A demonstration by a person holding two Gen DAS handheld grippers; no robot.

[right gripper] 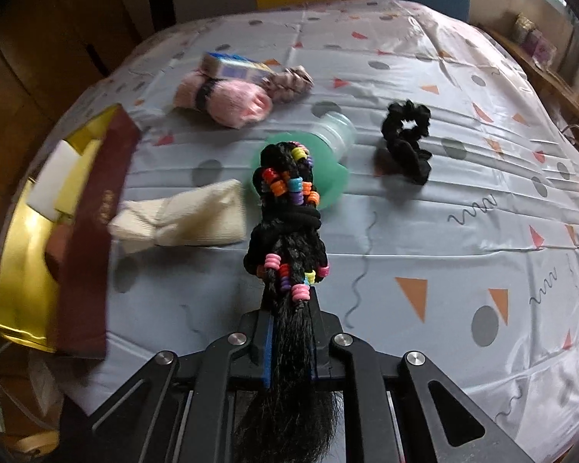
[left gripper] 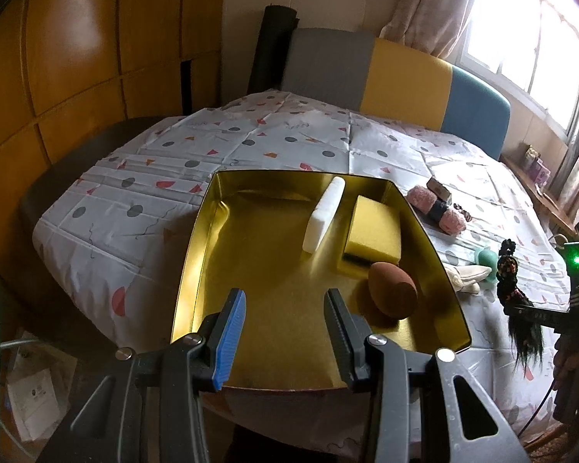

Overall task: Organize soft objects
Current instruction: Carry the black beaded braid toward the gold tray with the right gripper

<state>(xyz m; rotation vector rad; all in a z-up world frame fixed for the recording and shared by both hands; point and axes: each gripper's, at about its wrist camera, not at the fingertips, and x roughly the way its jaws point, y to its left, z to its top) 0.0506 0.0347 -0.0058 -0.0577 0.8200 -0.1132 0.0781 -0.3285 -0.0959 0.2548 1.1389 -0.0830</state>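
**Braid gripped, tin tray part-filled**

Patterned cloth with grey dots and orange triangles covers the table, with yellow wall panels on one side and a curtained window on the other. A gold tin tray sits on the cloth at the near edge, in front of the left gripper. Its jaws stand partly apart with nothing between them, hovering over the tray's near end.

Inside the tray, three things sit along the right wall: a white foam block propped on its edge towards the far end, a yellow sponge lying flat just beside it, and a brown egg-shaped sponge nearer the front, close to the yellow one.

The right gripper is clamped tight on a black braided hairpiece strung with coloured beads; loose hair hangs down past the fingers. It is held above the cloth, to the right of the tray.

On the cloth beyond the braid lie a cream folded cloth just beside the tray's right wall, a green silicone piece with a clear cap, a black scrunchie well to the right, and a pink knitted bundle towards the far edge, touching a small box.
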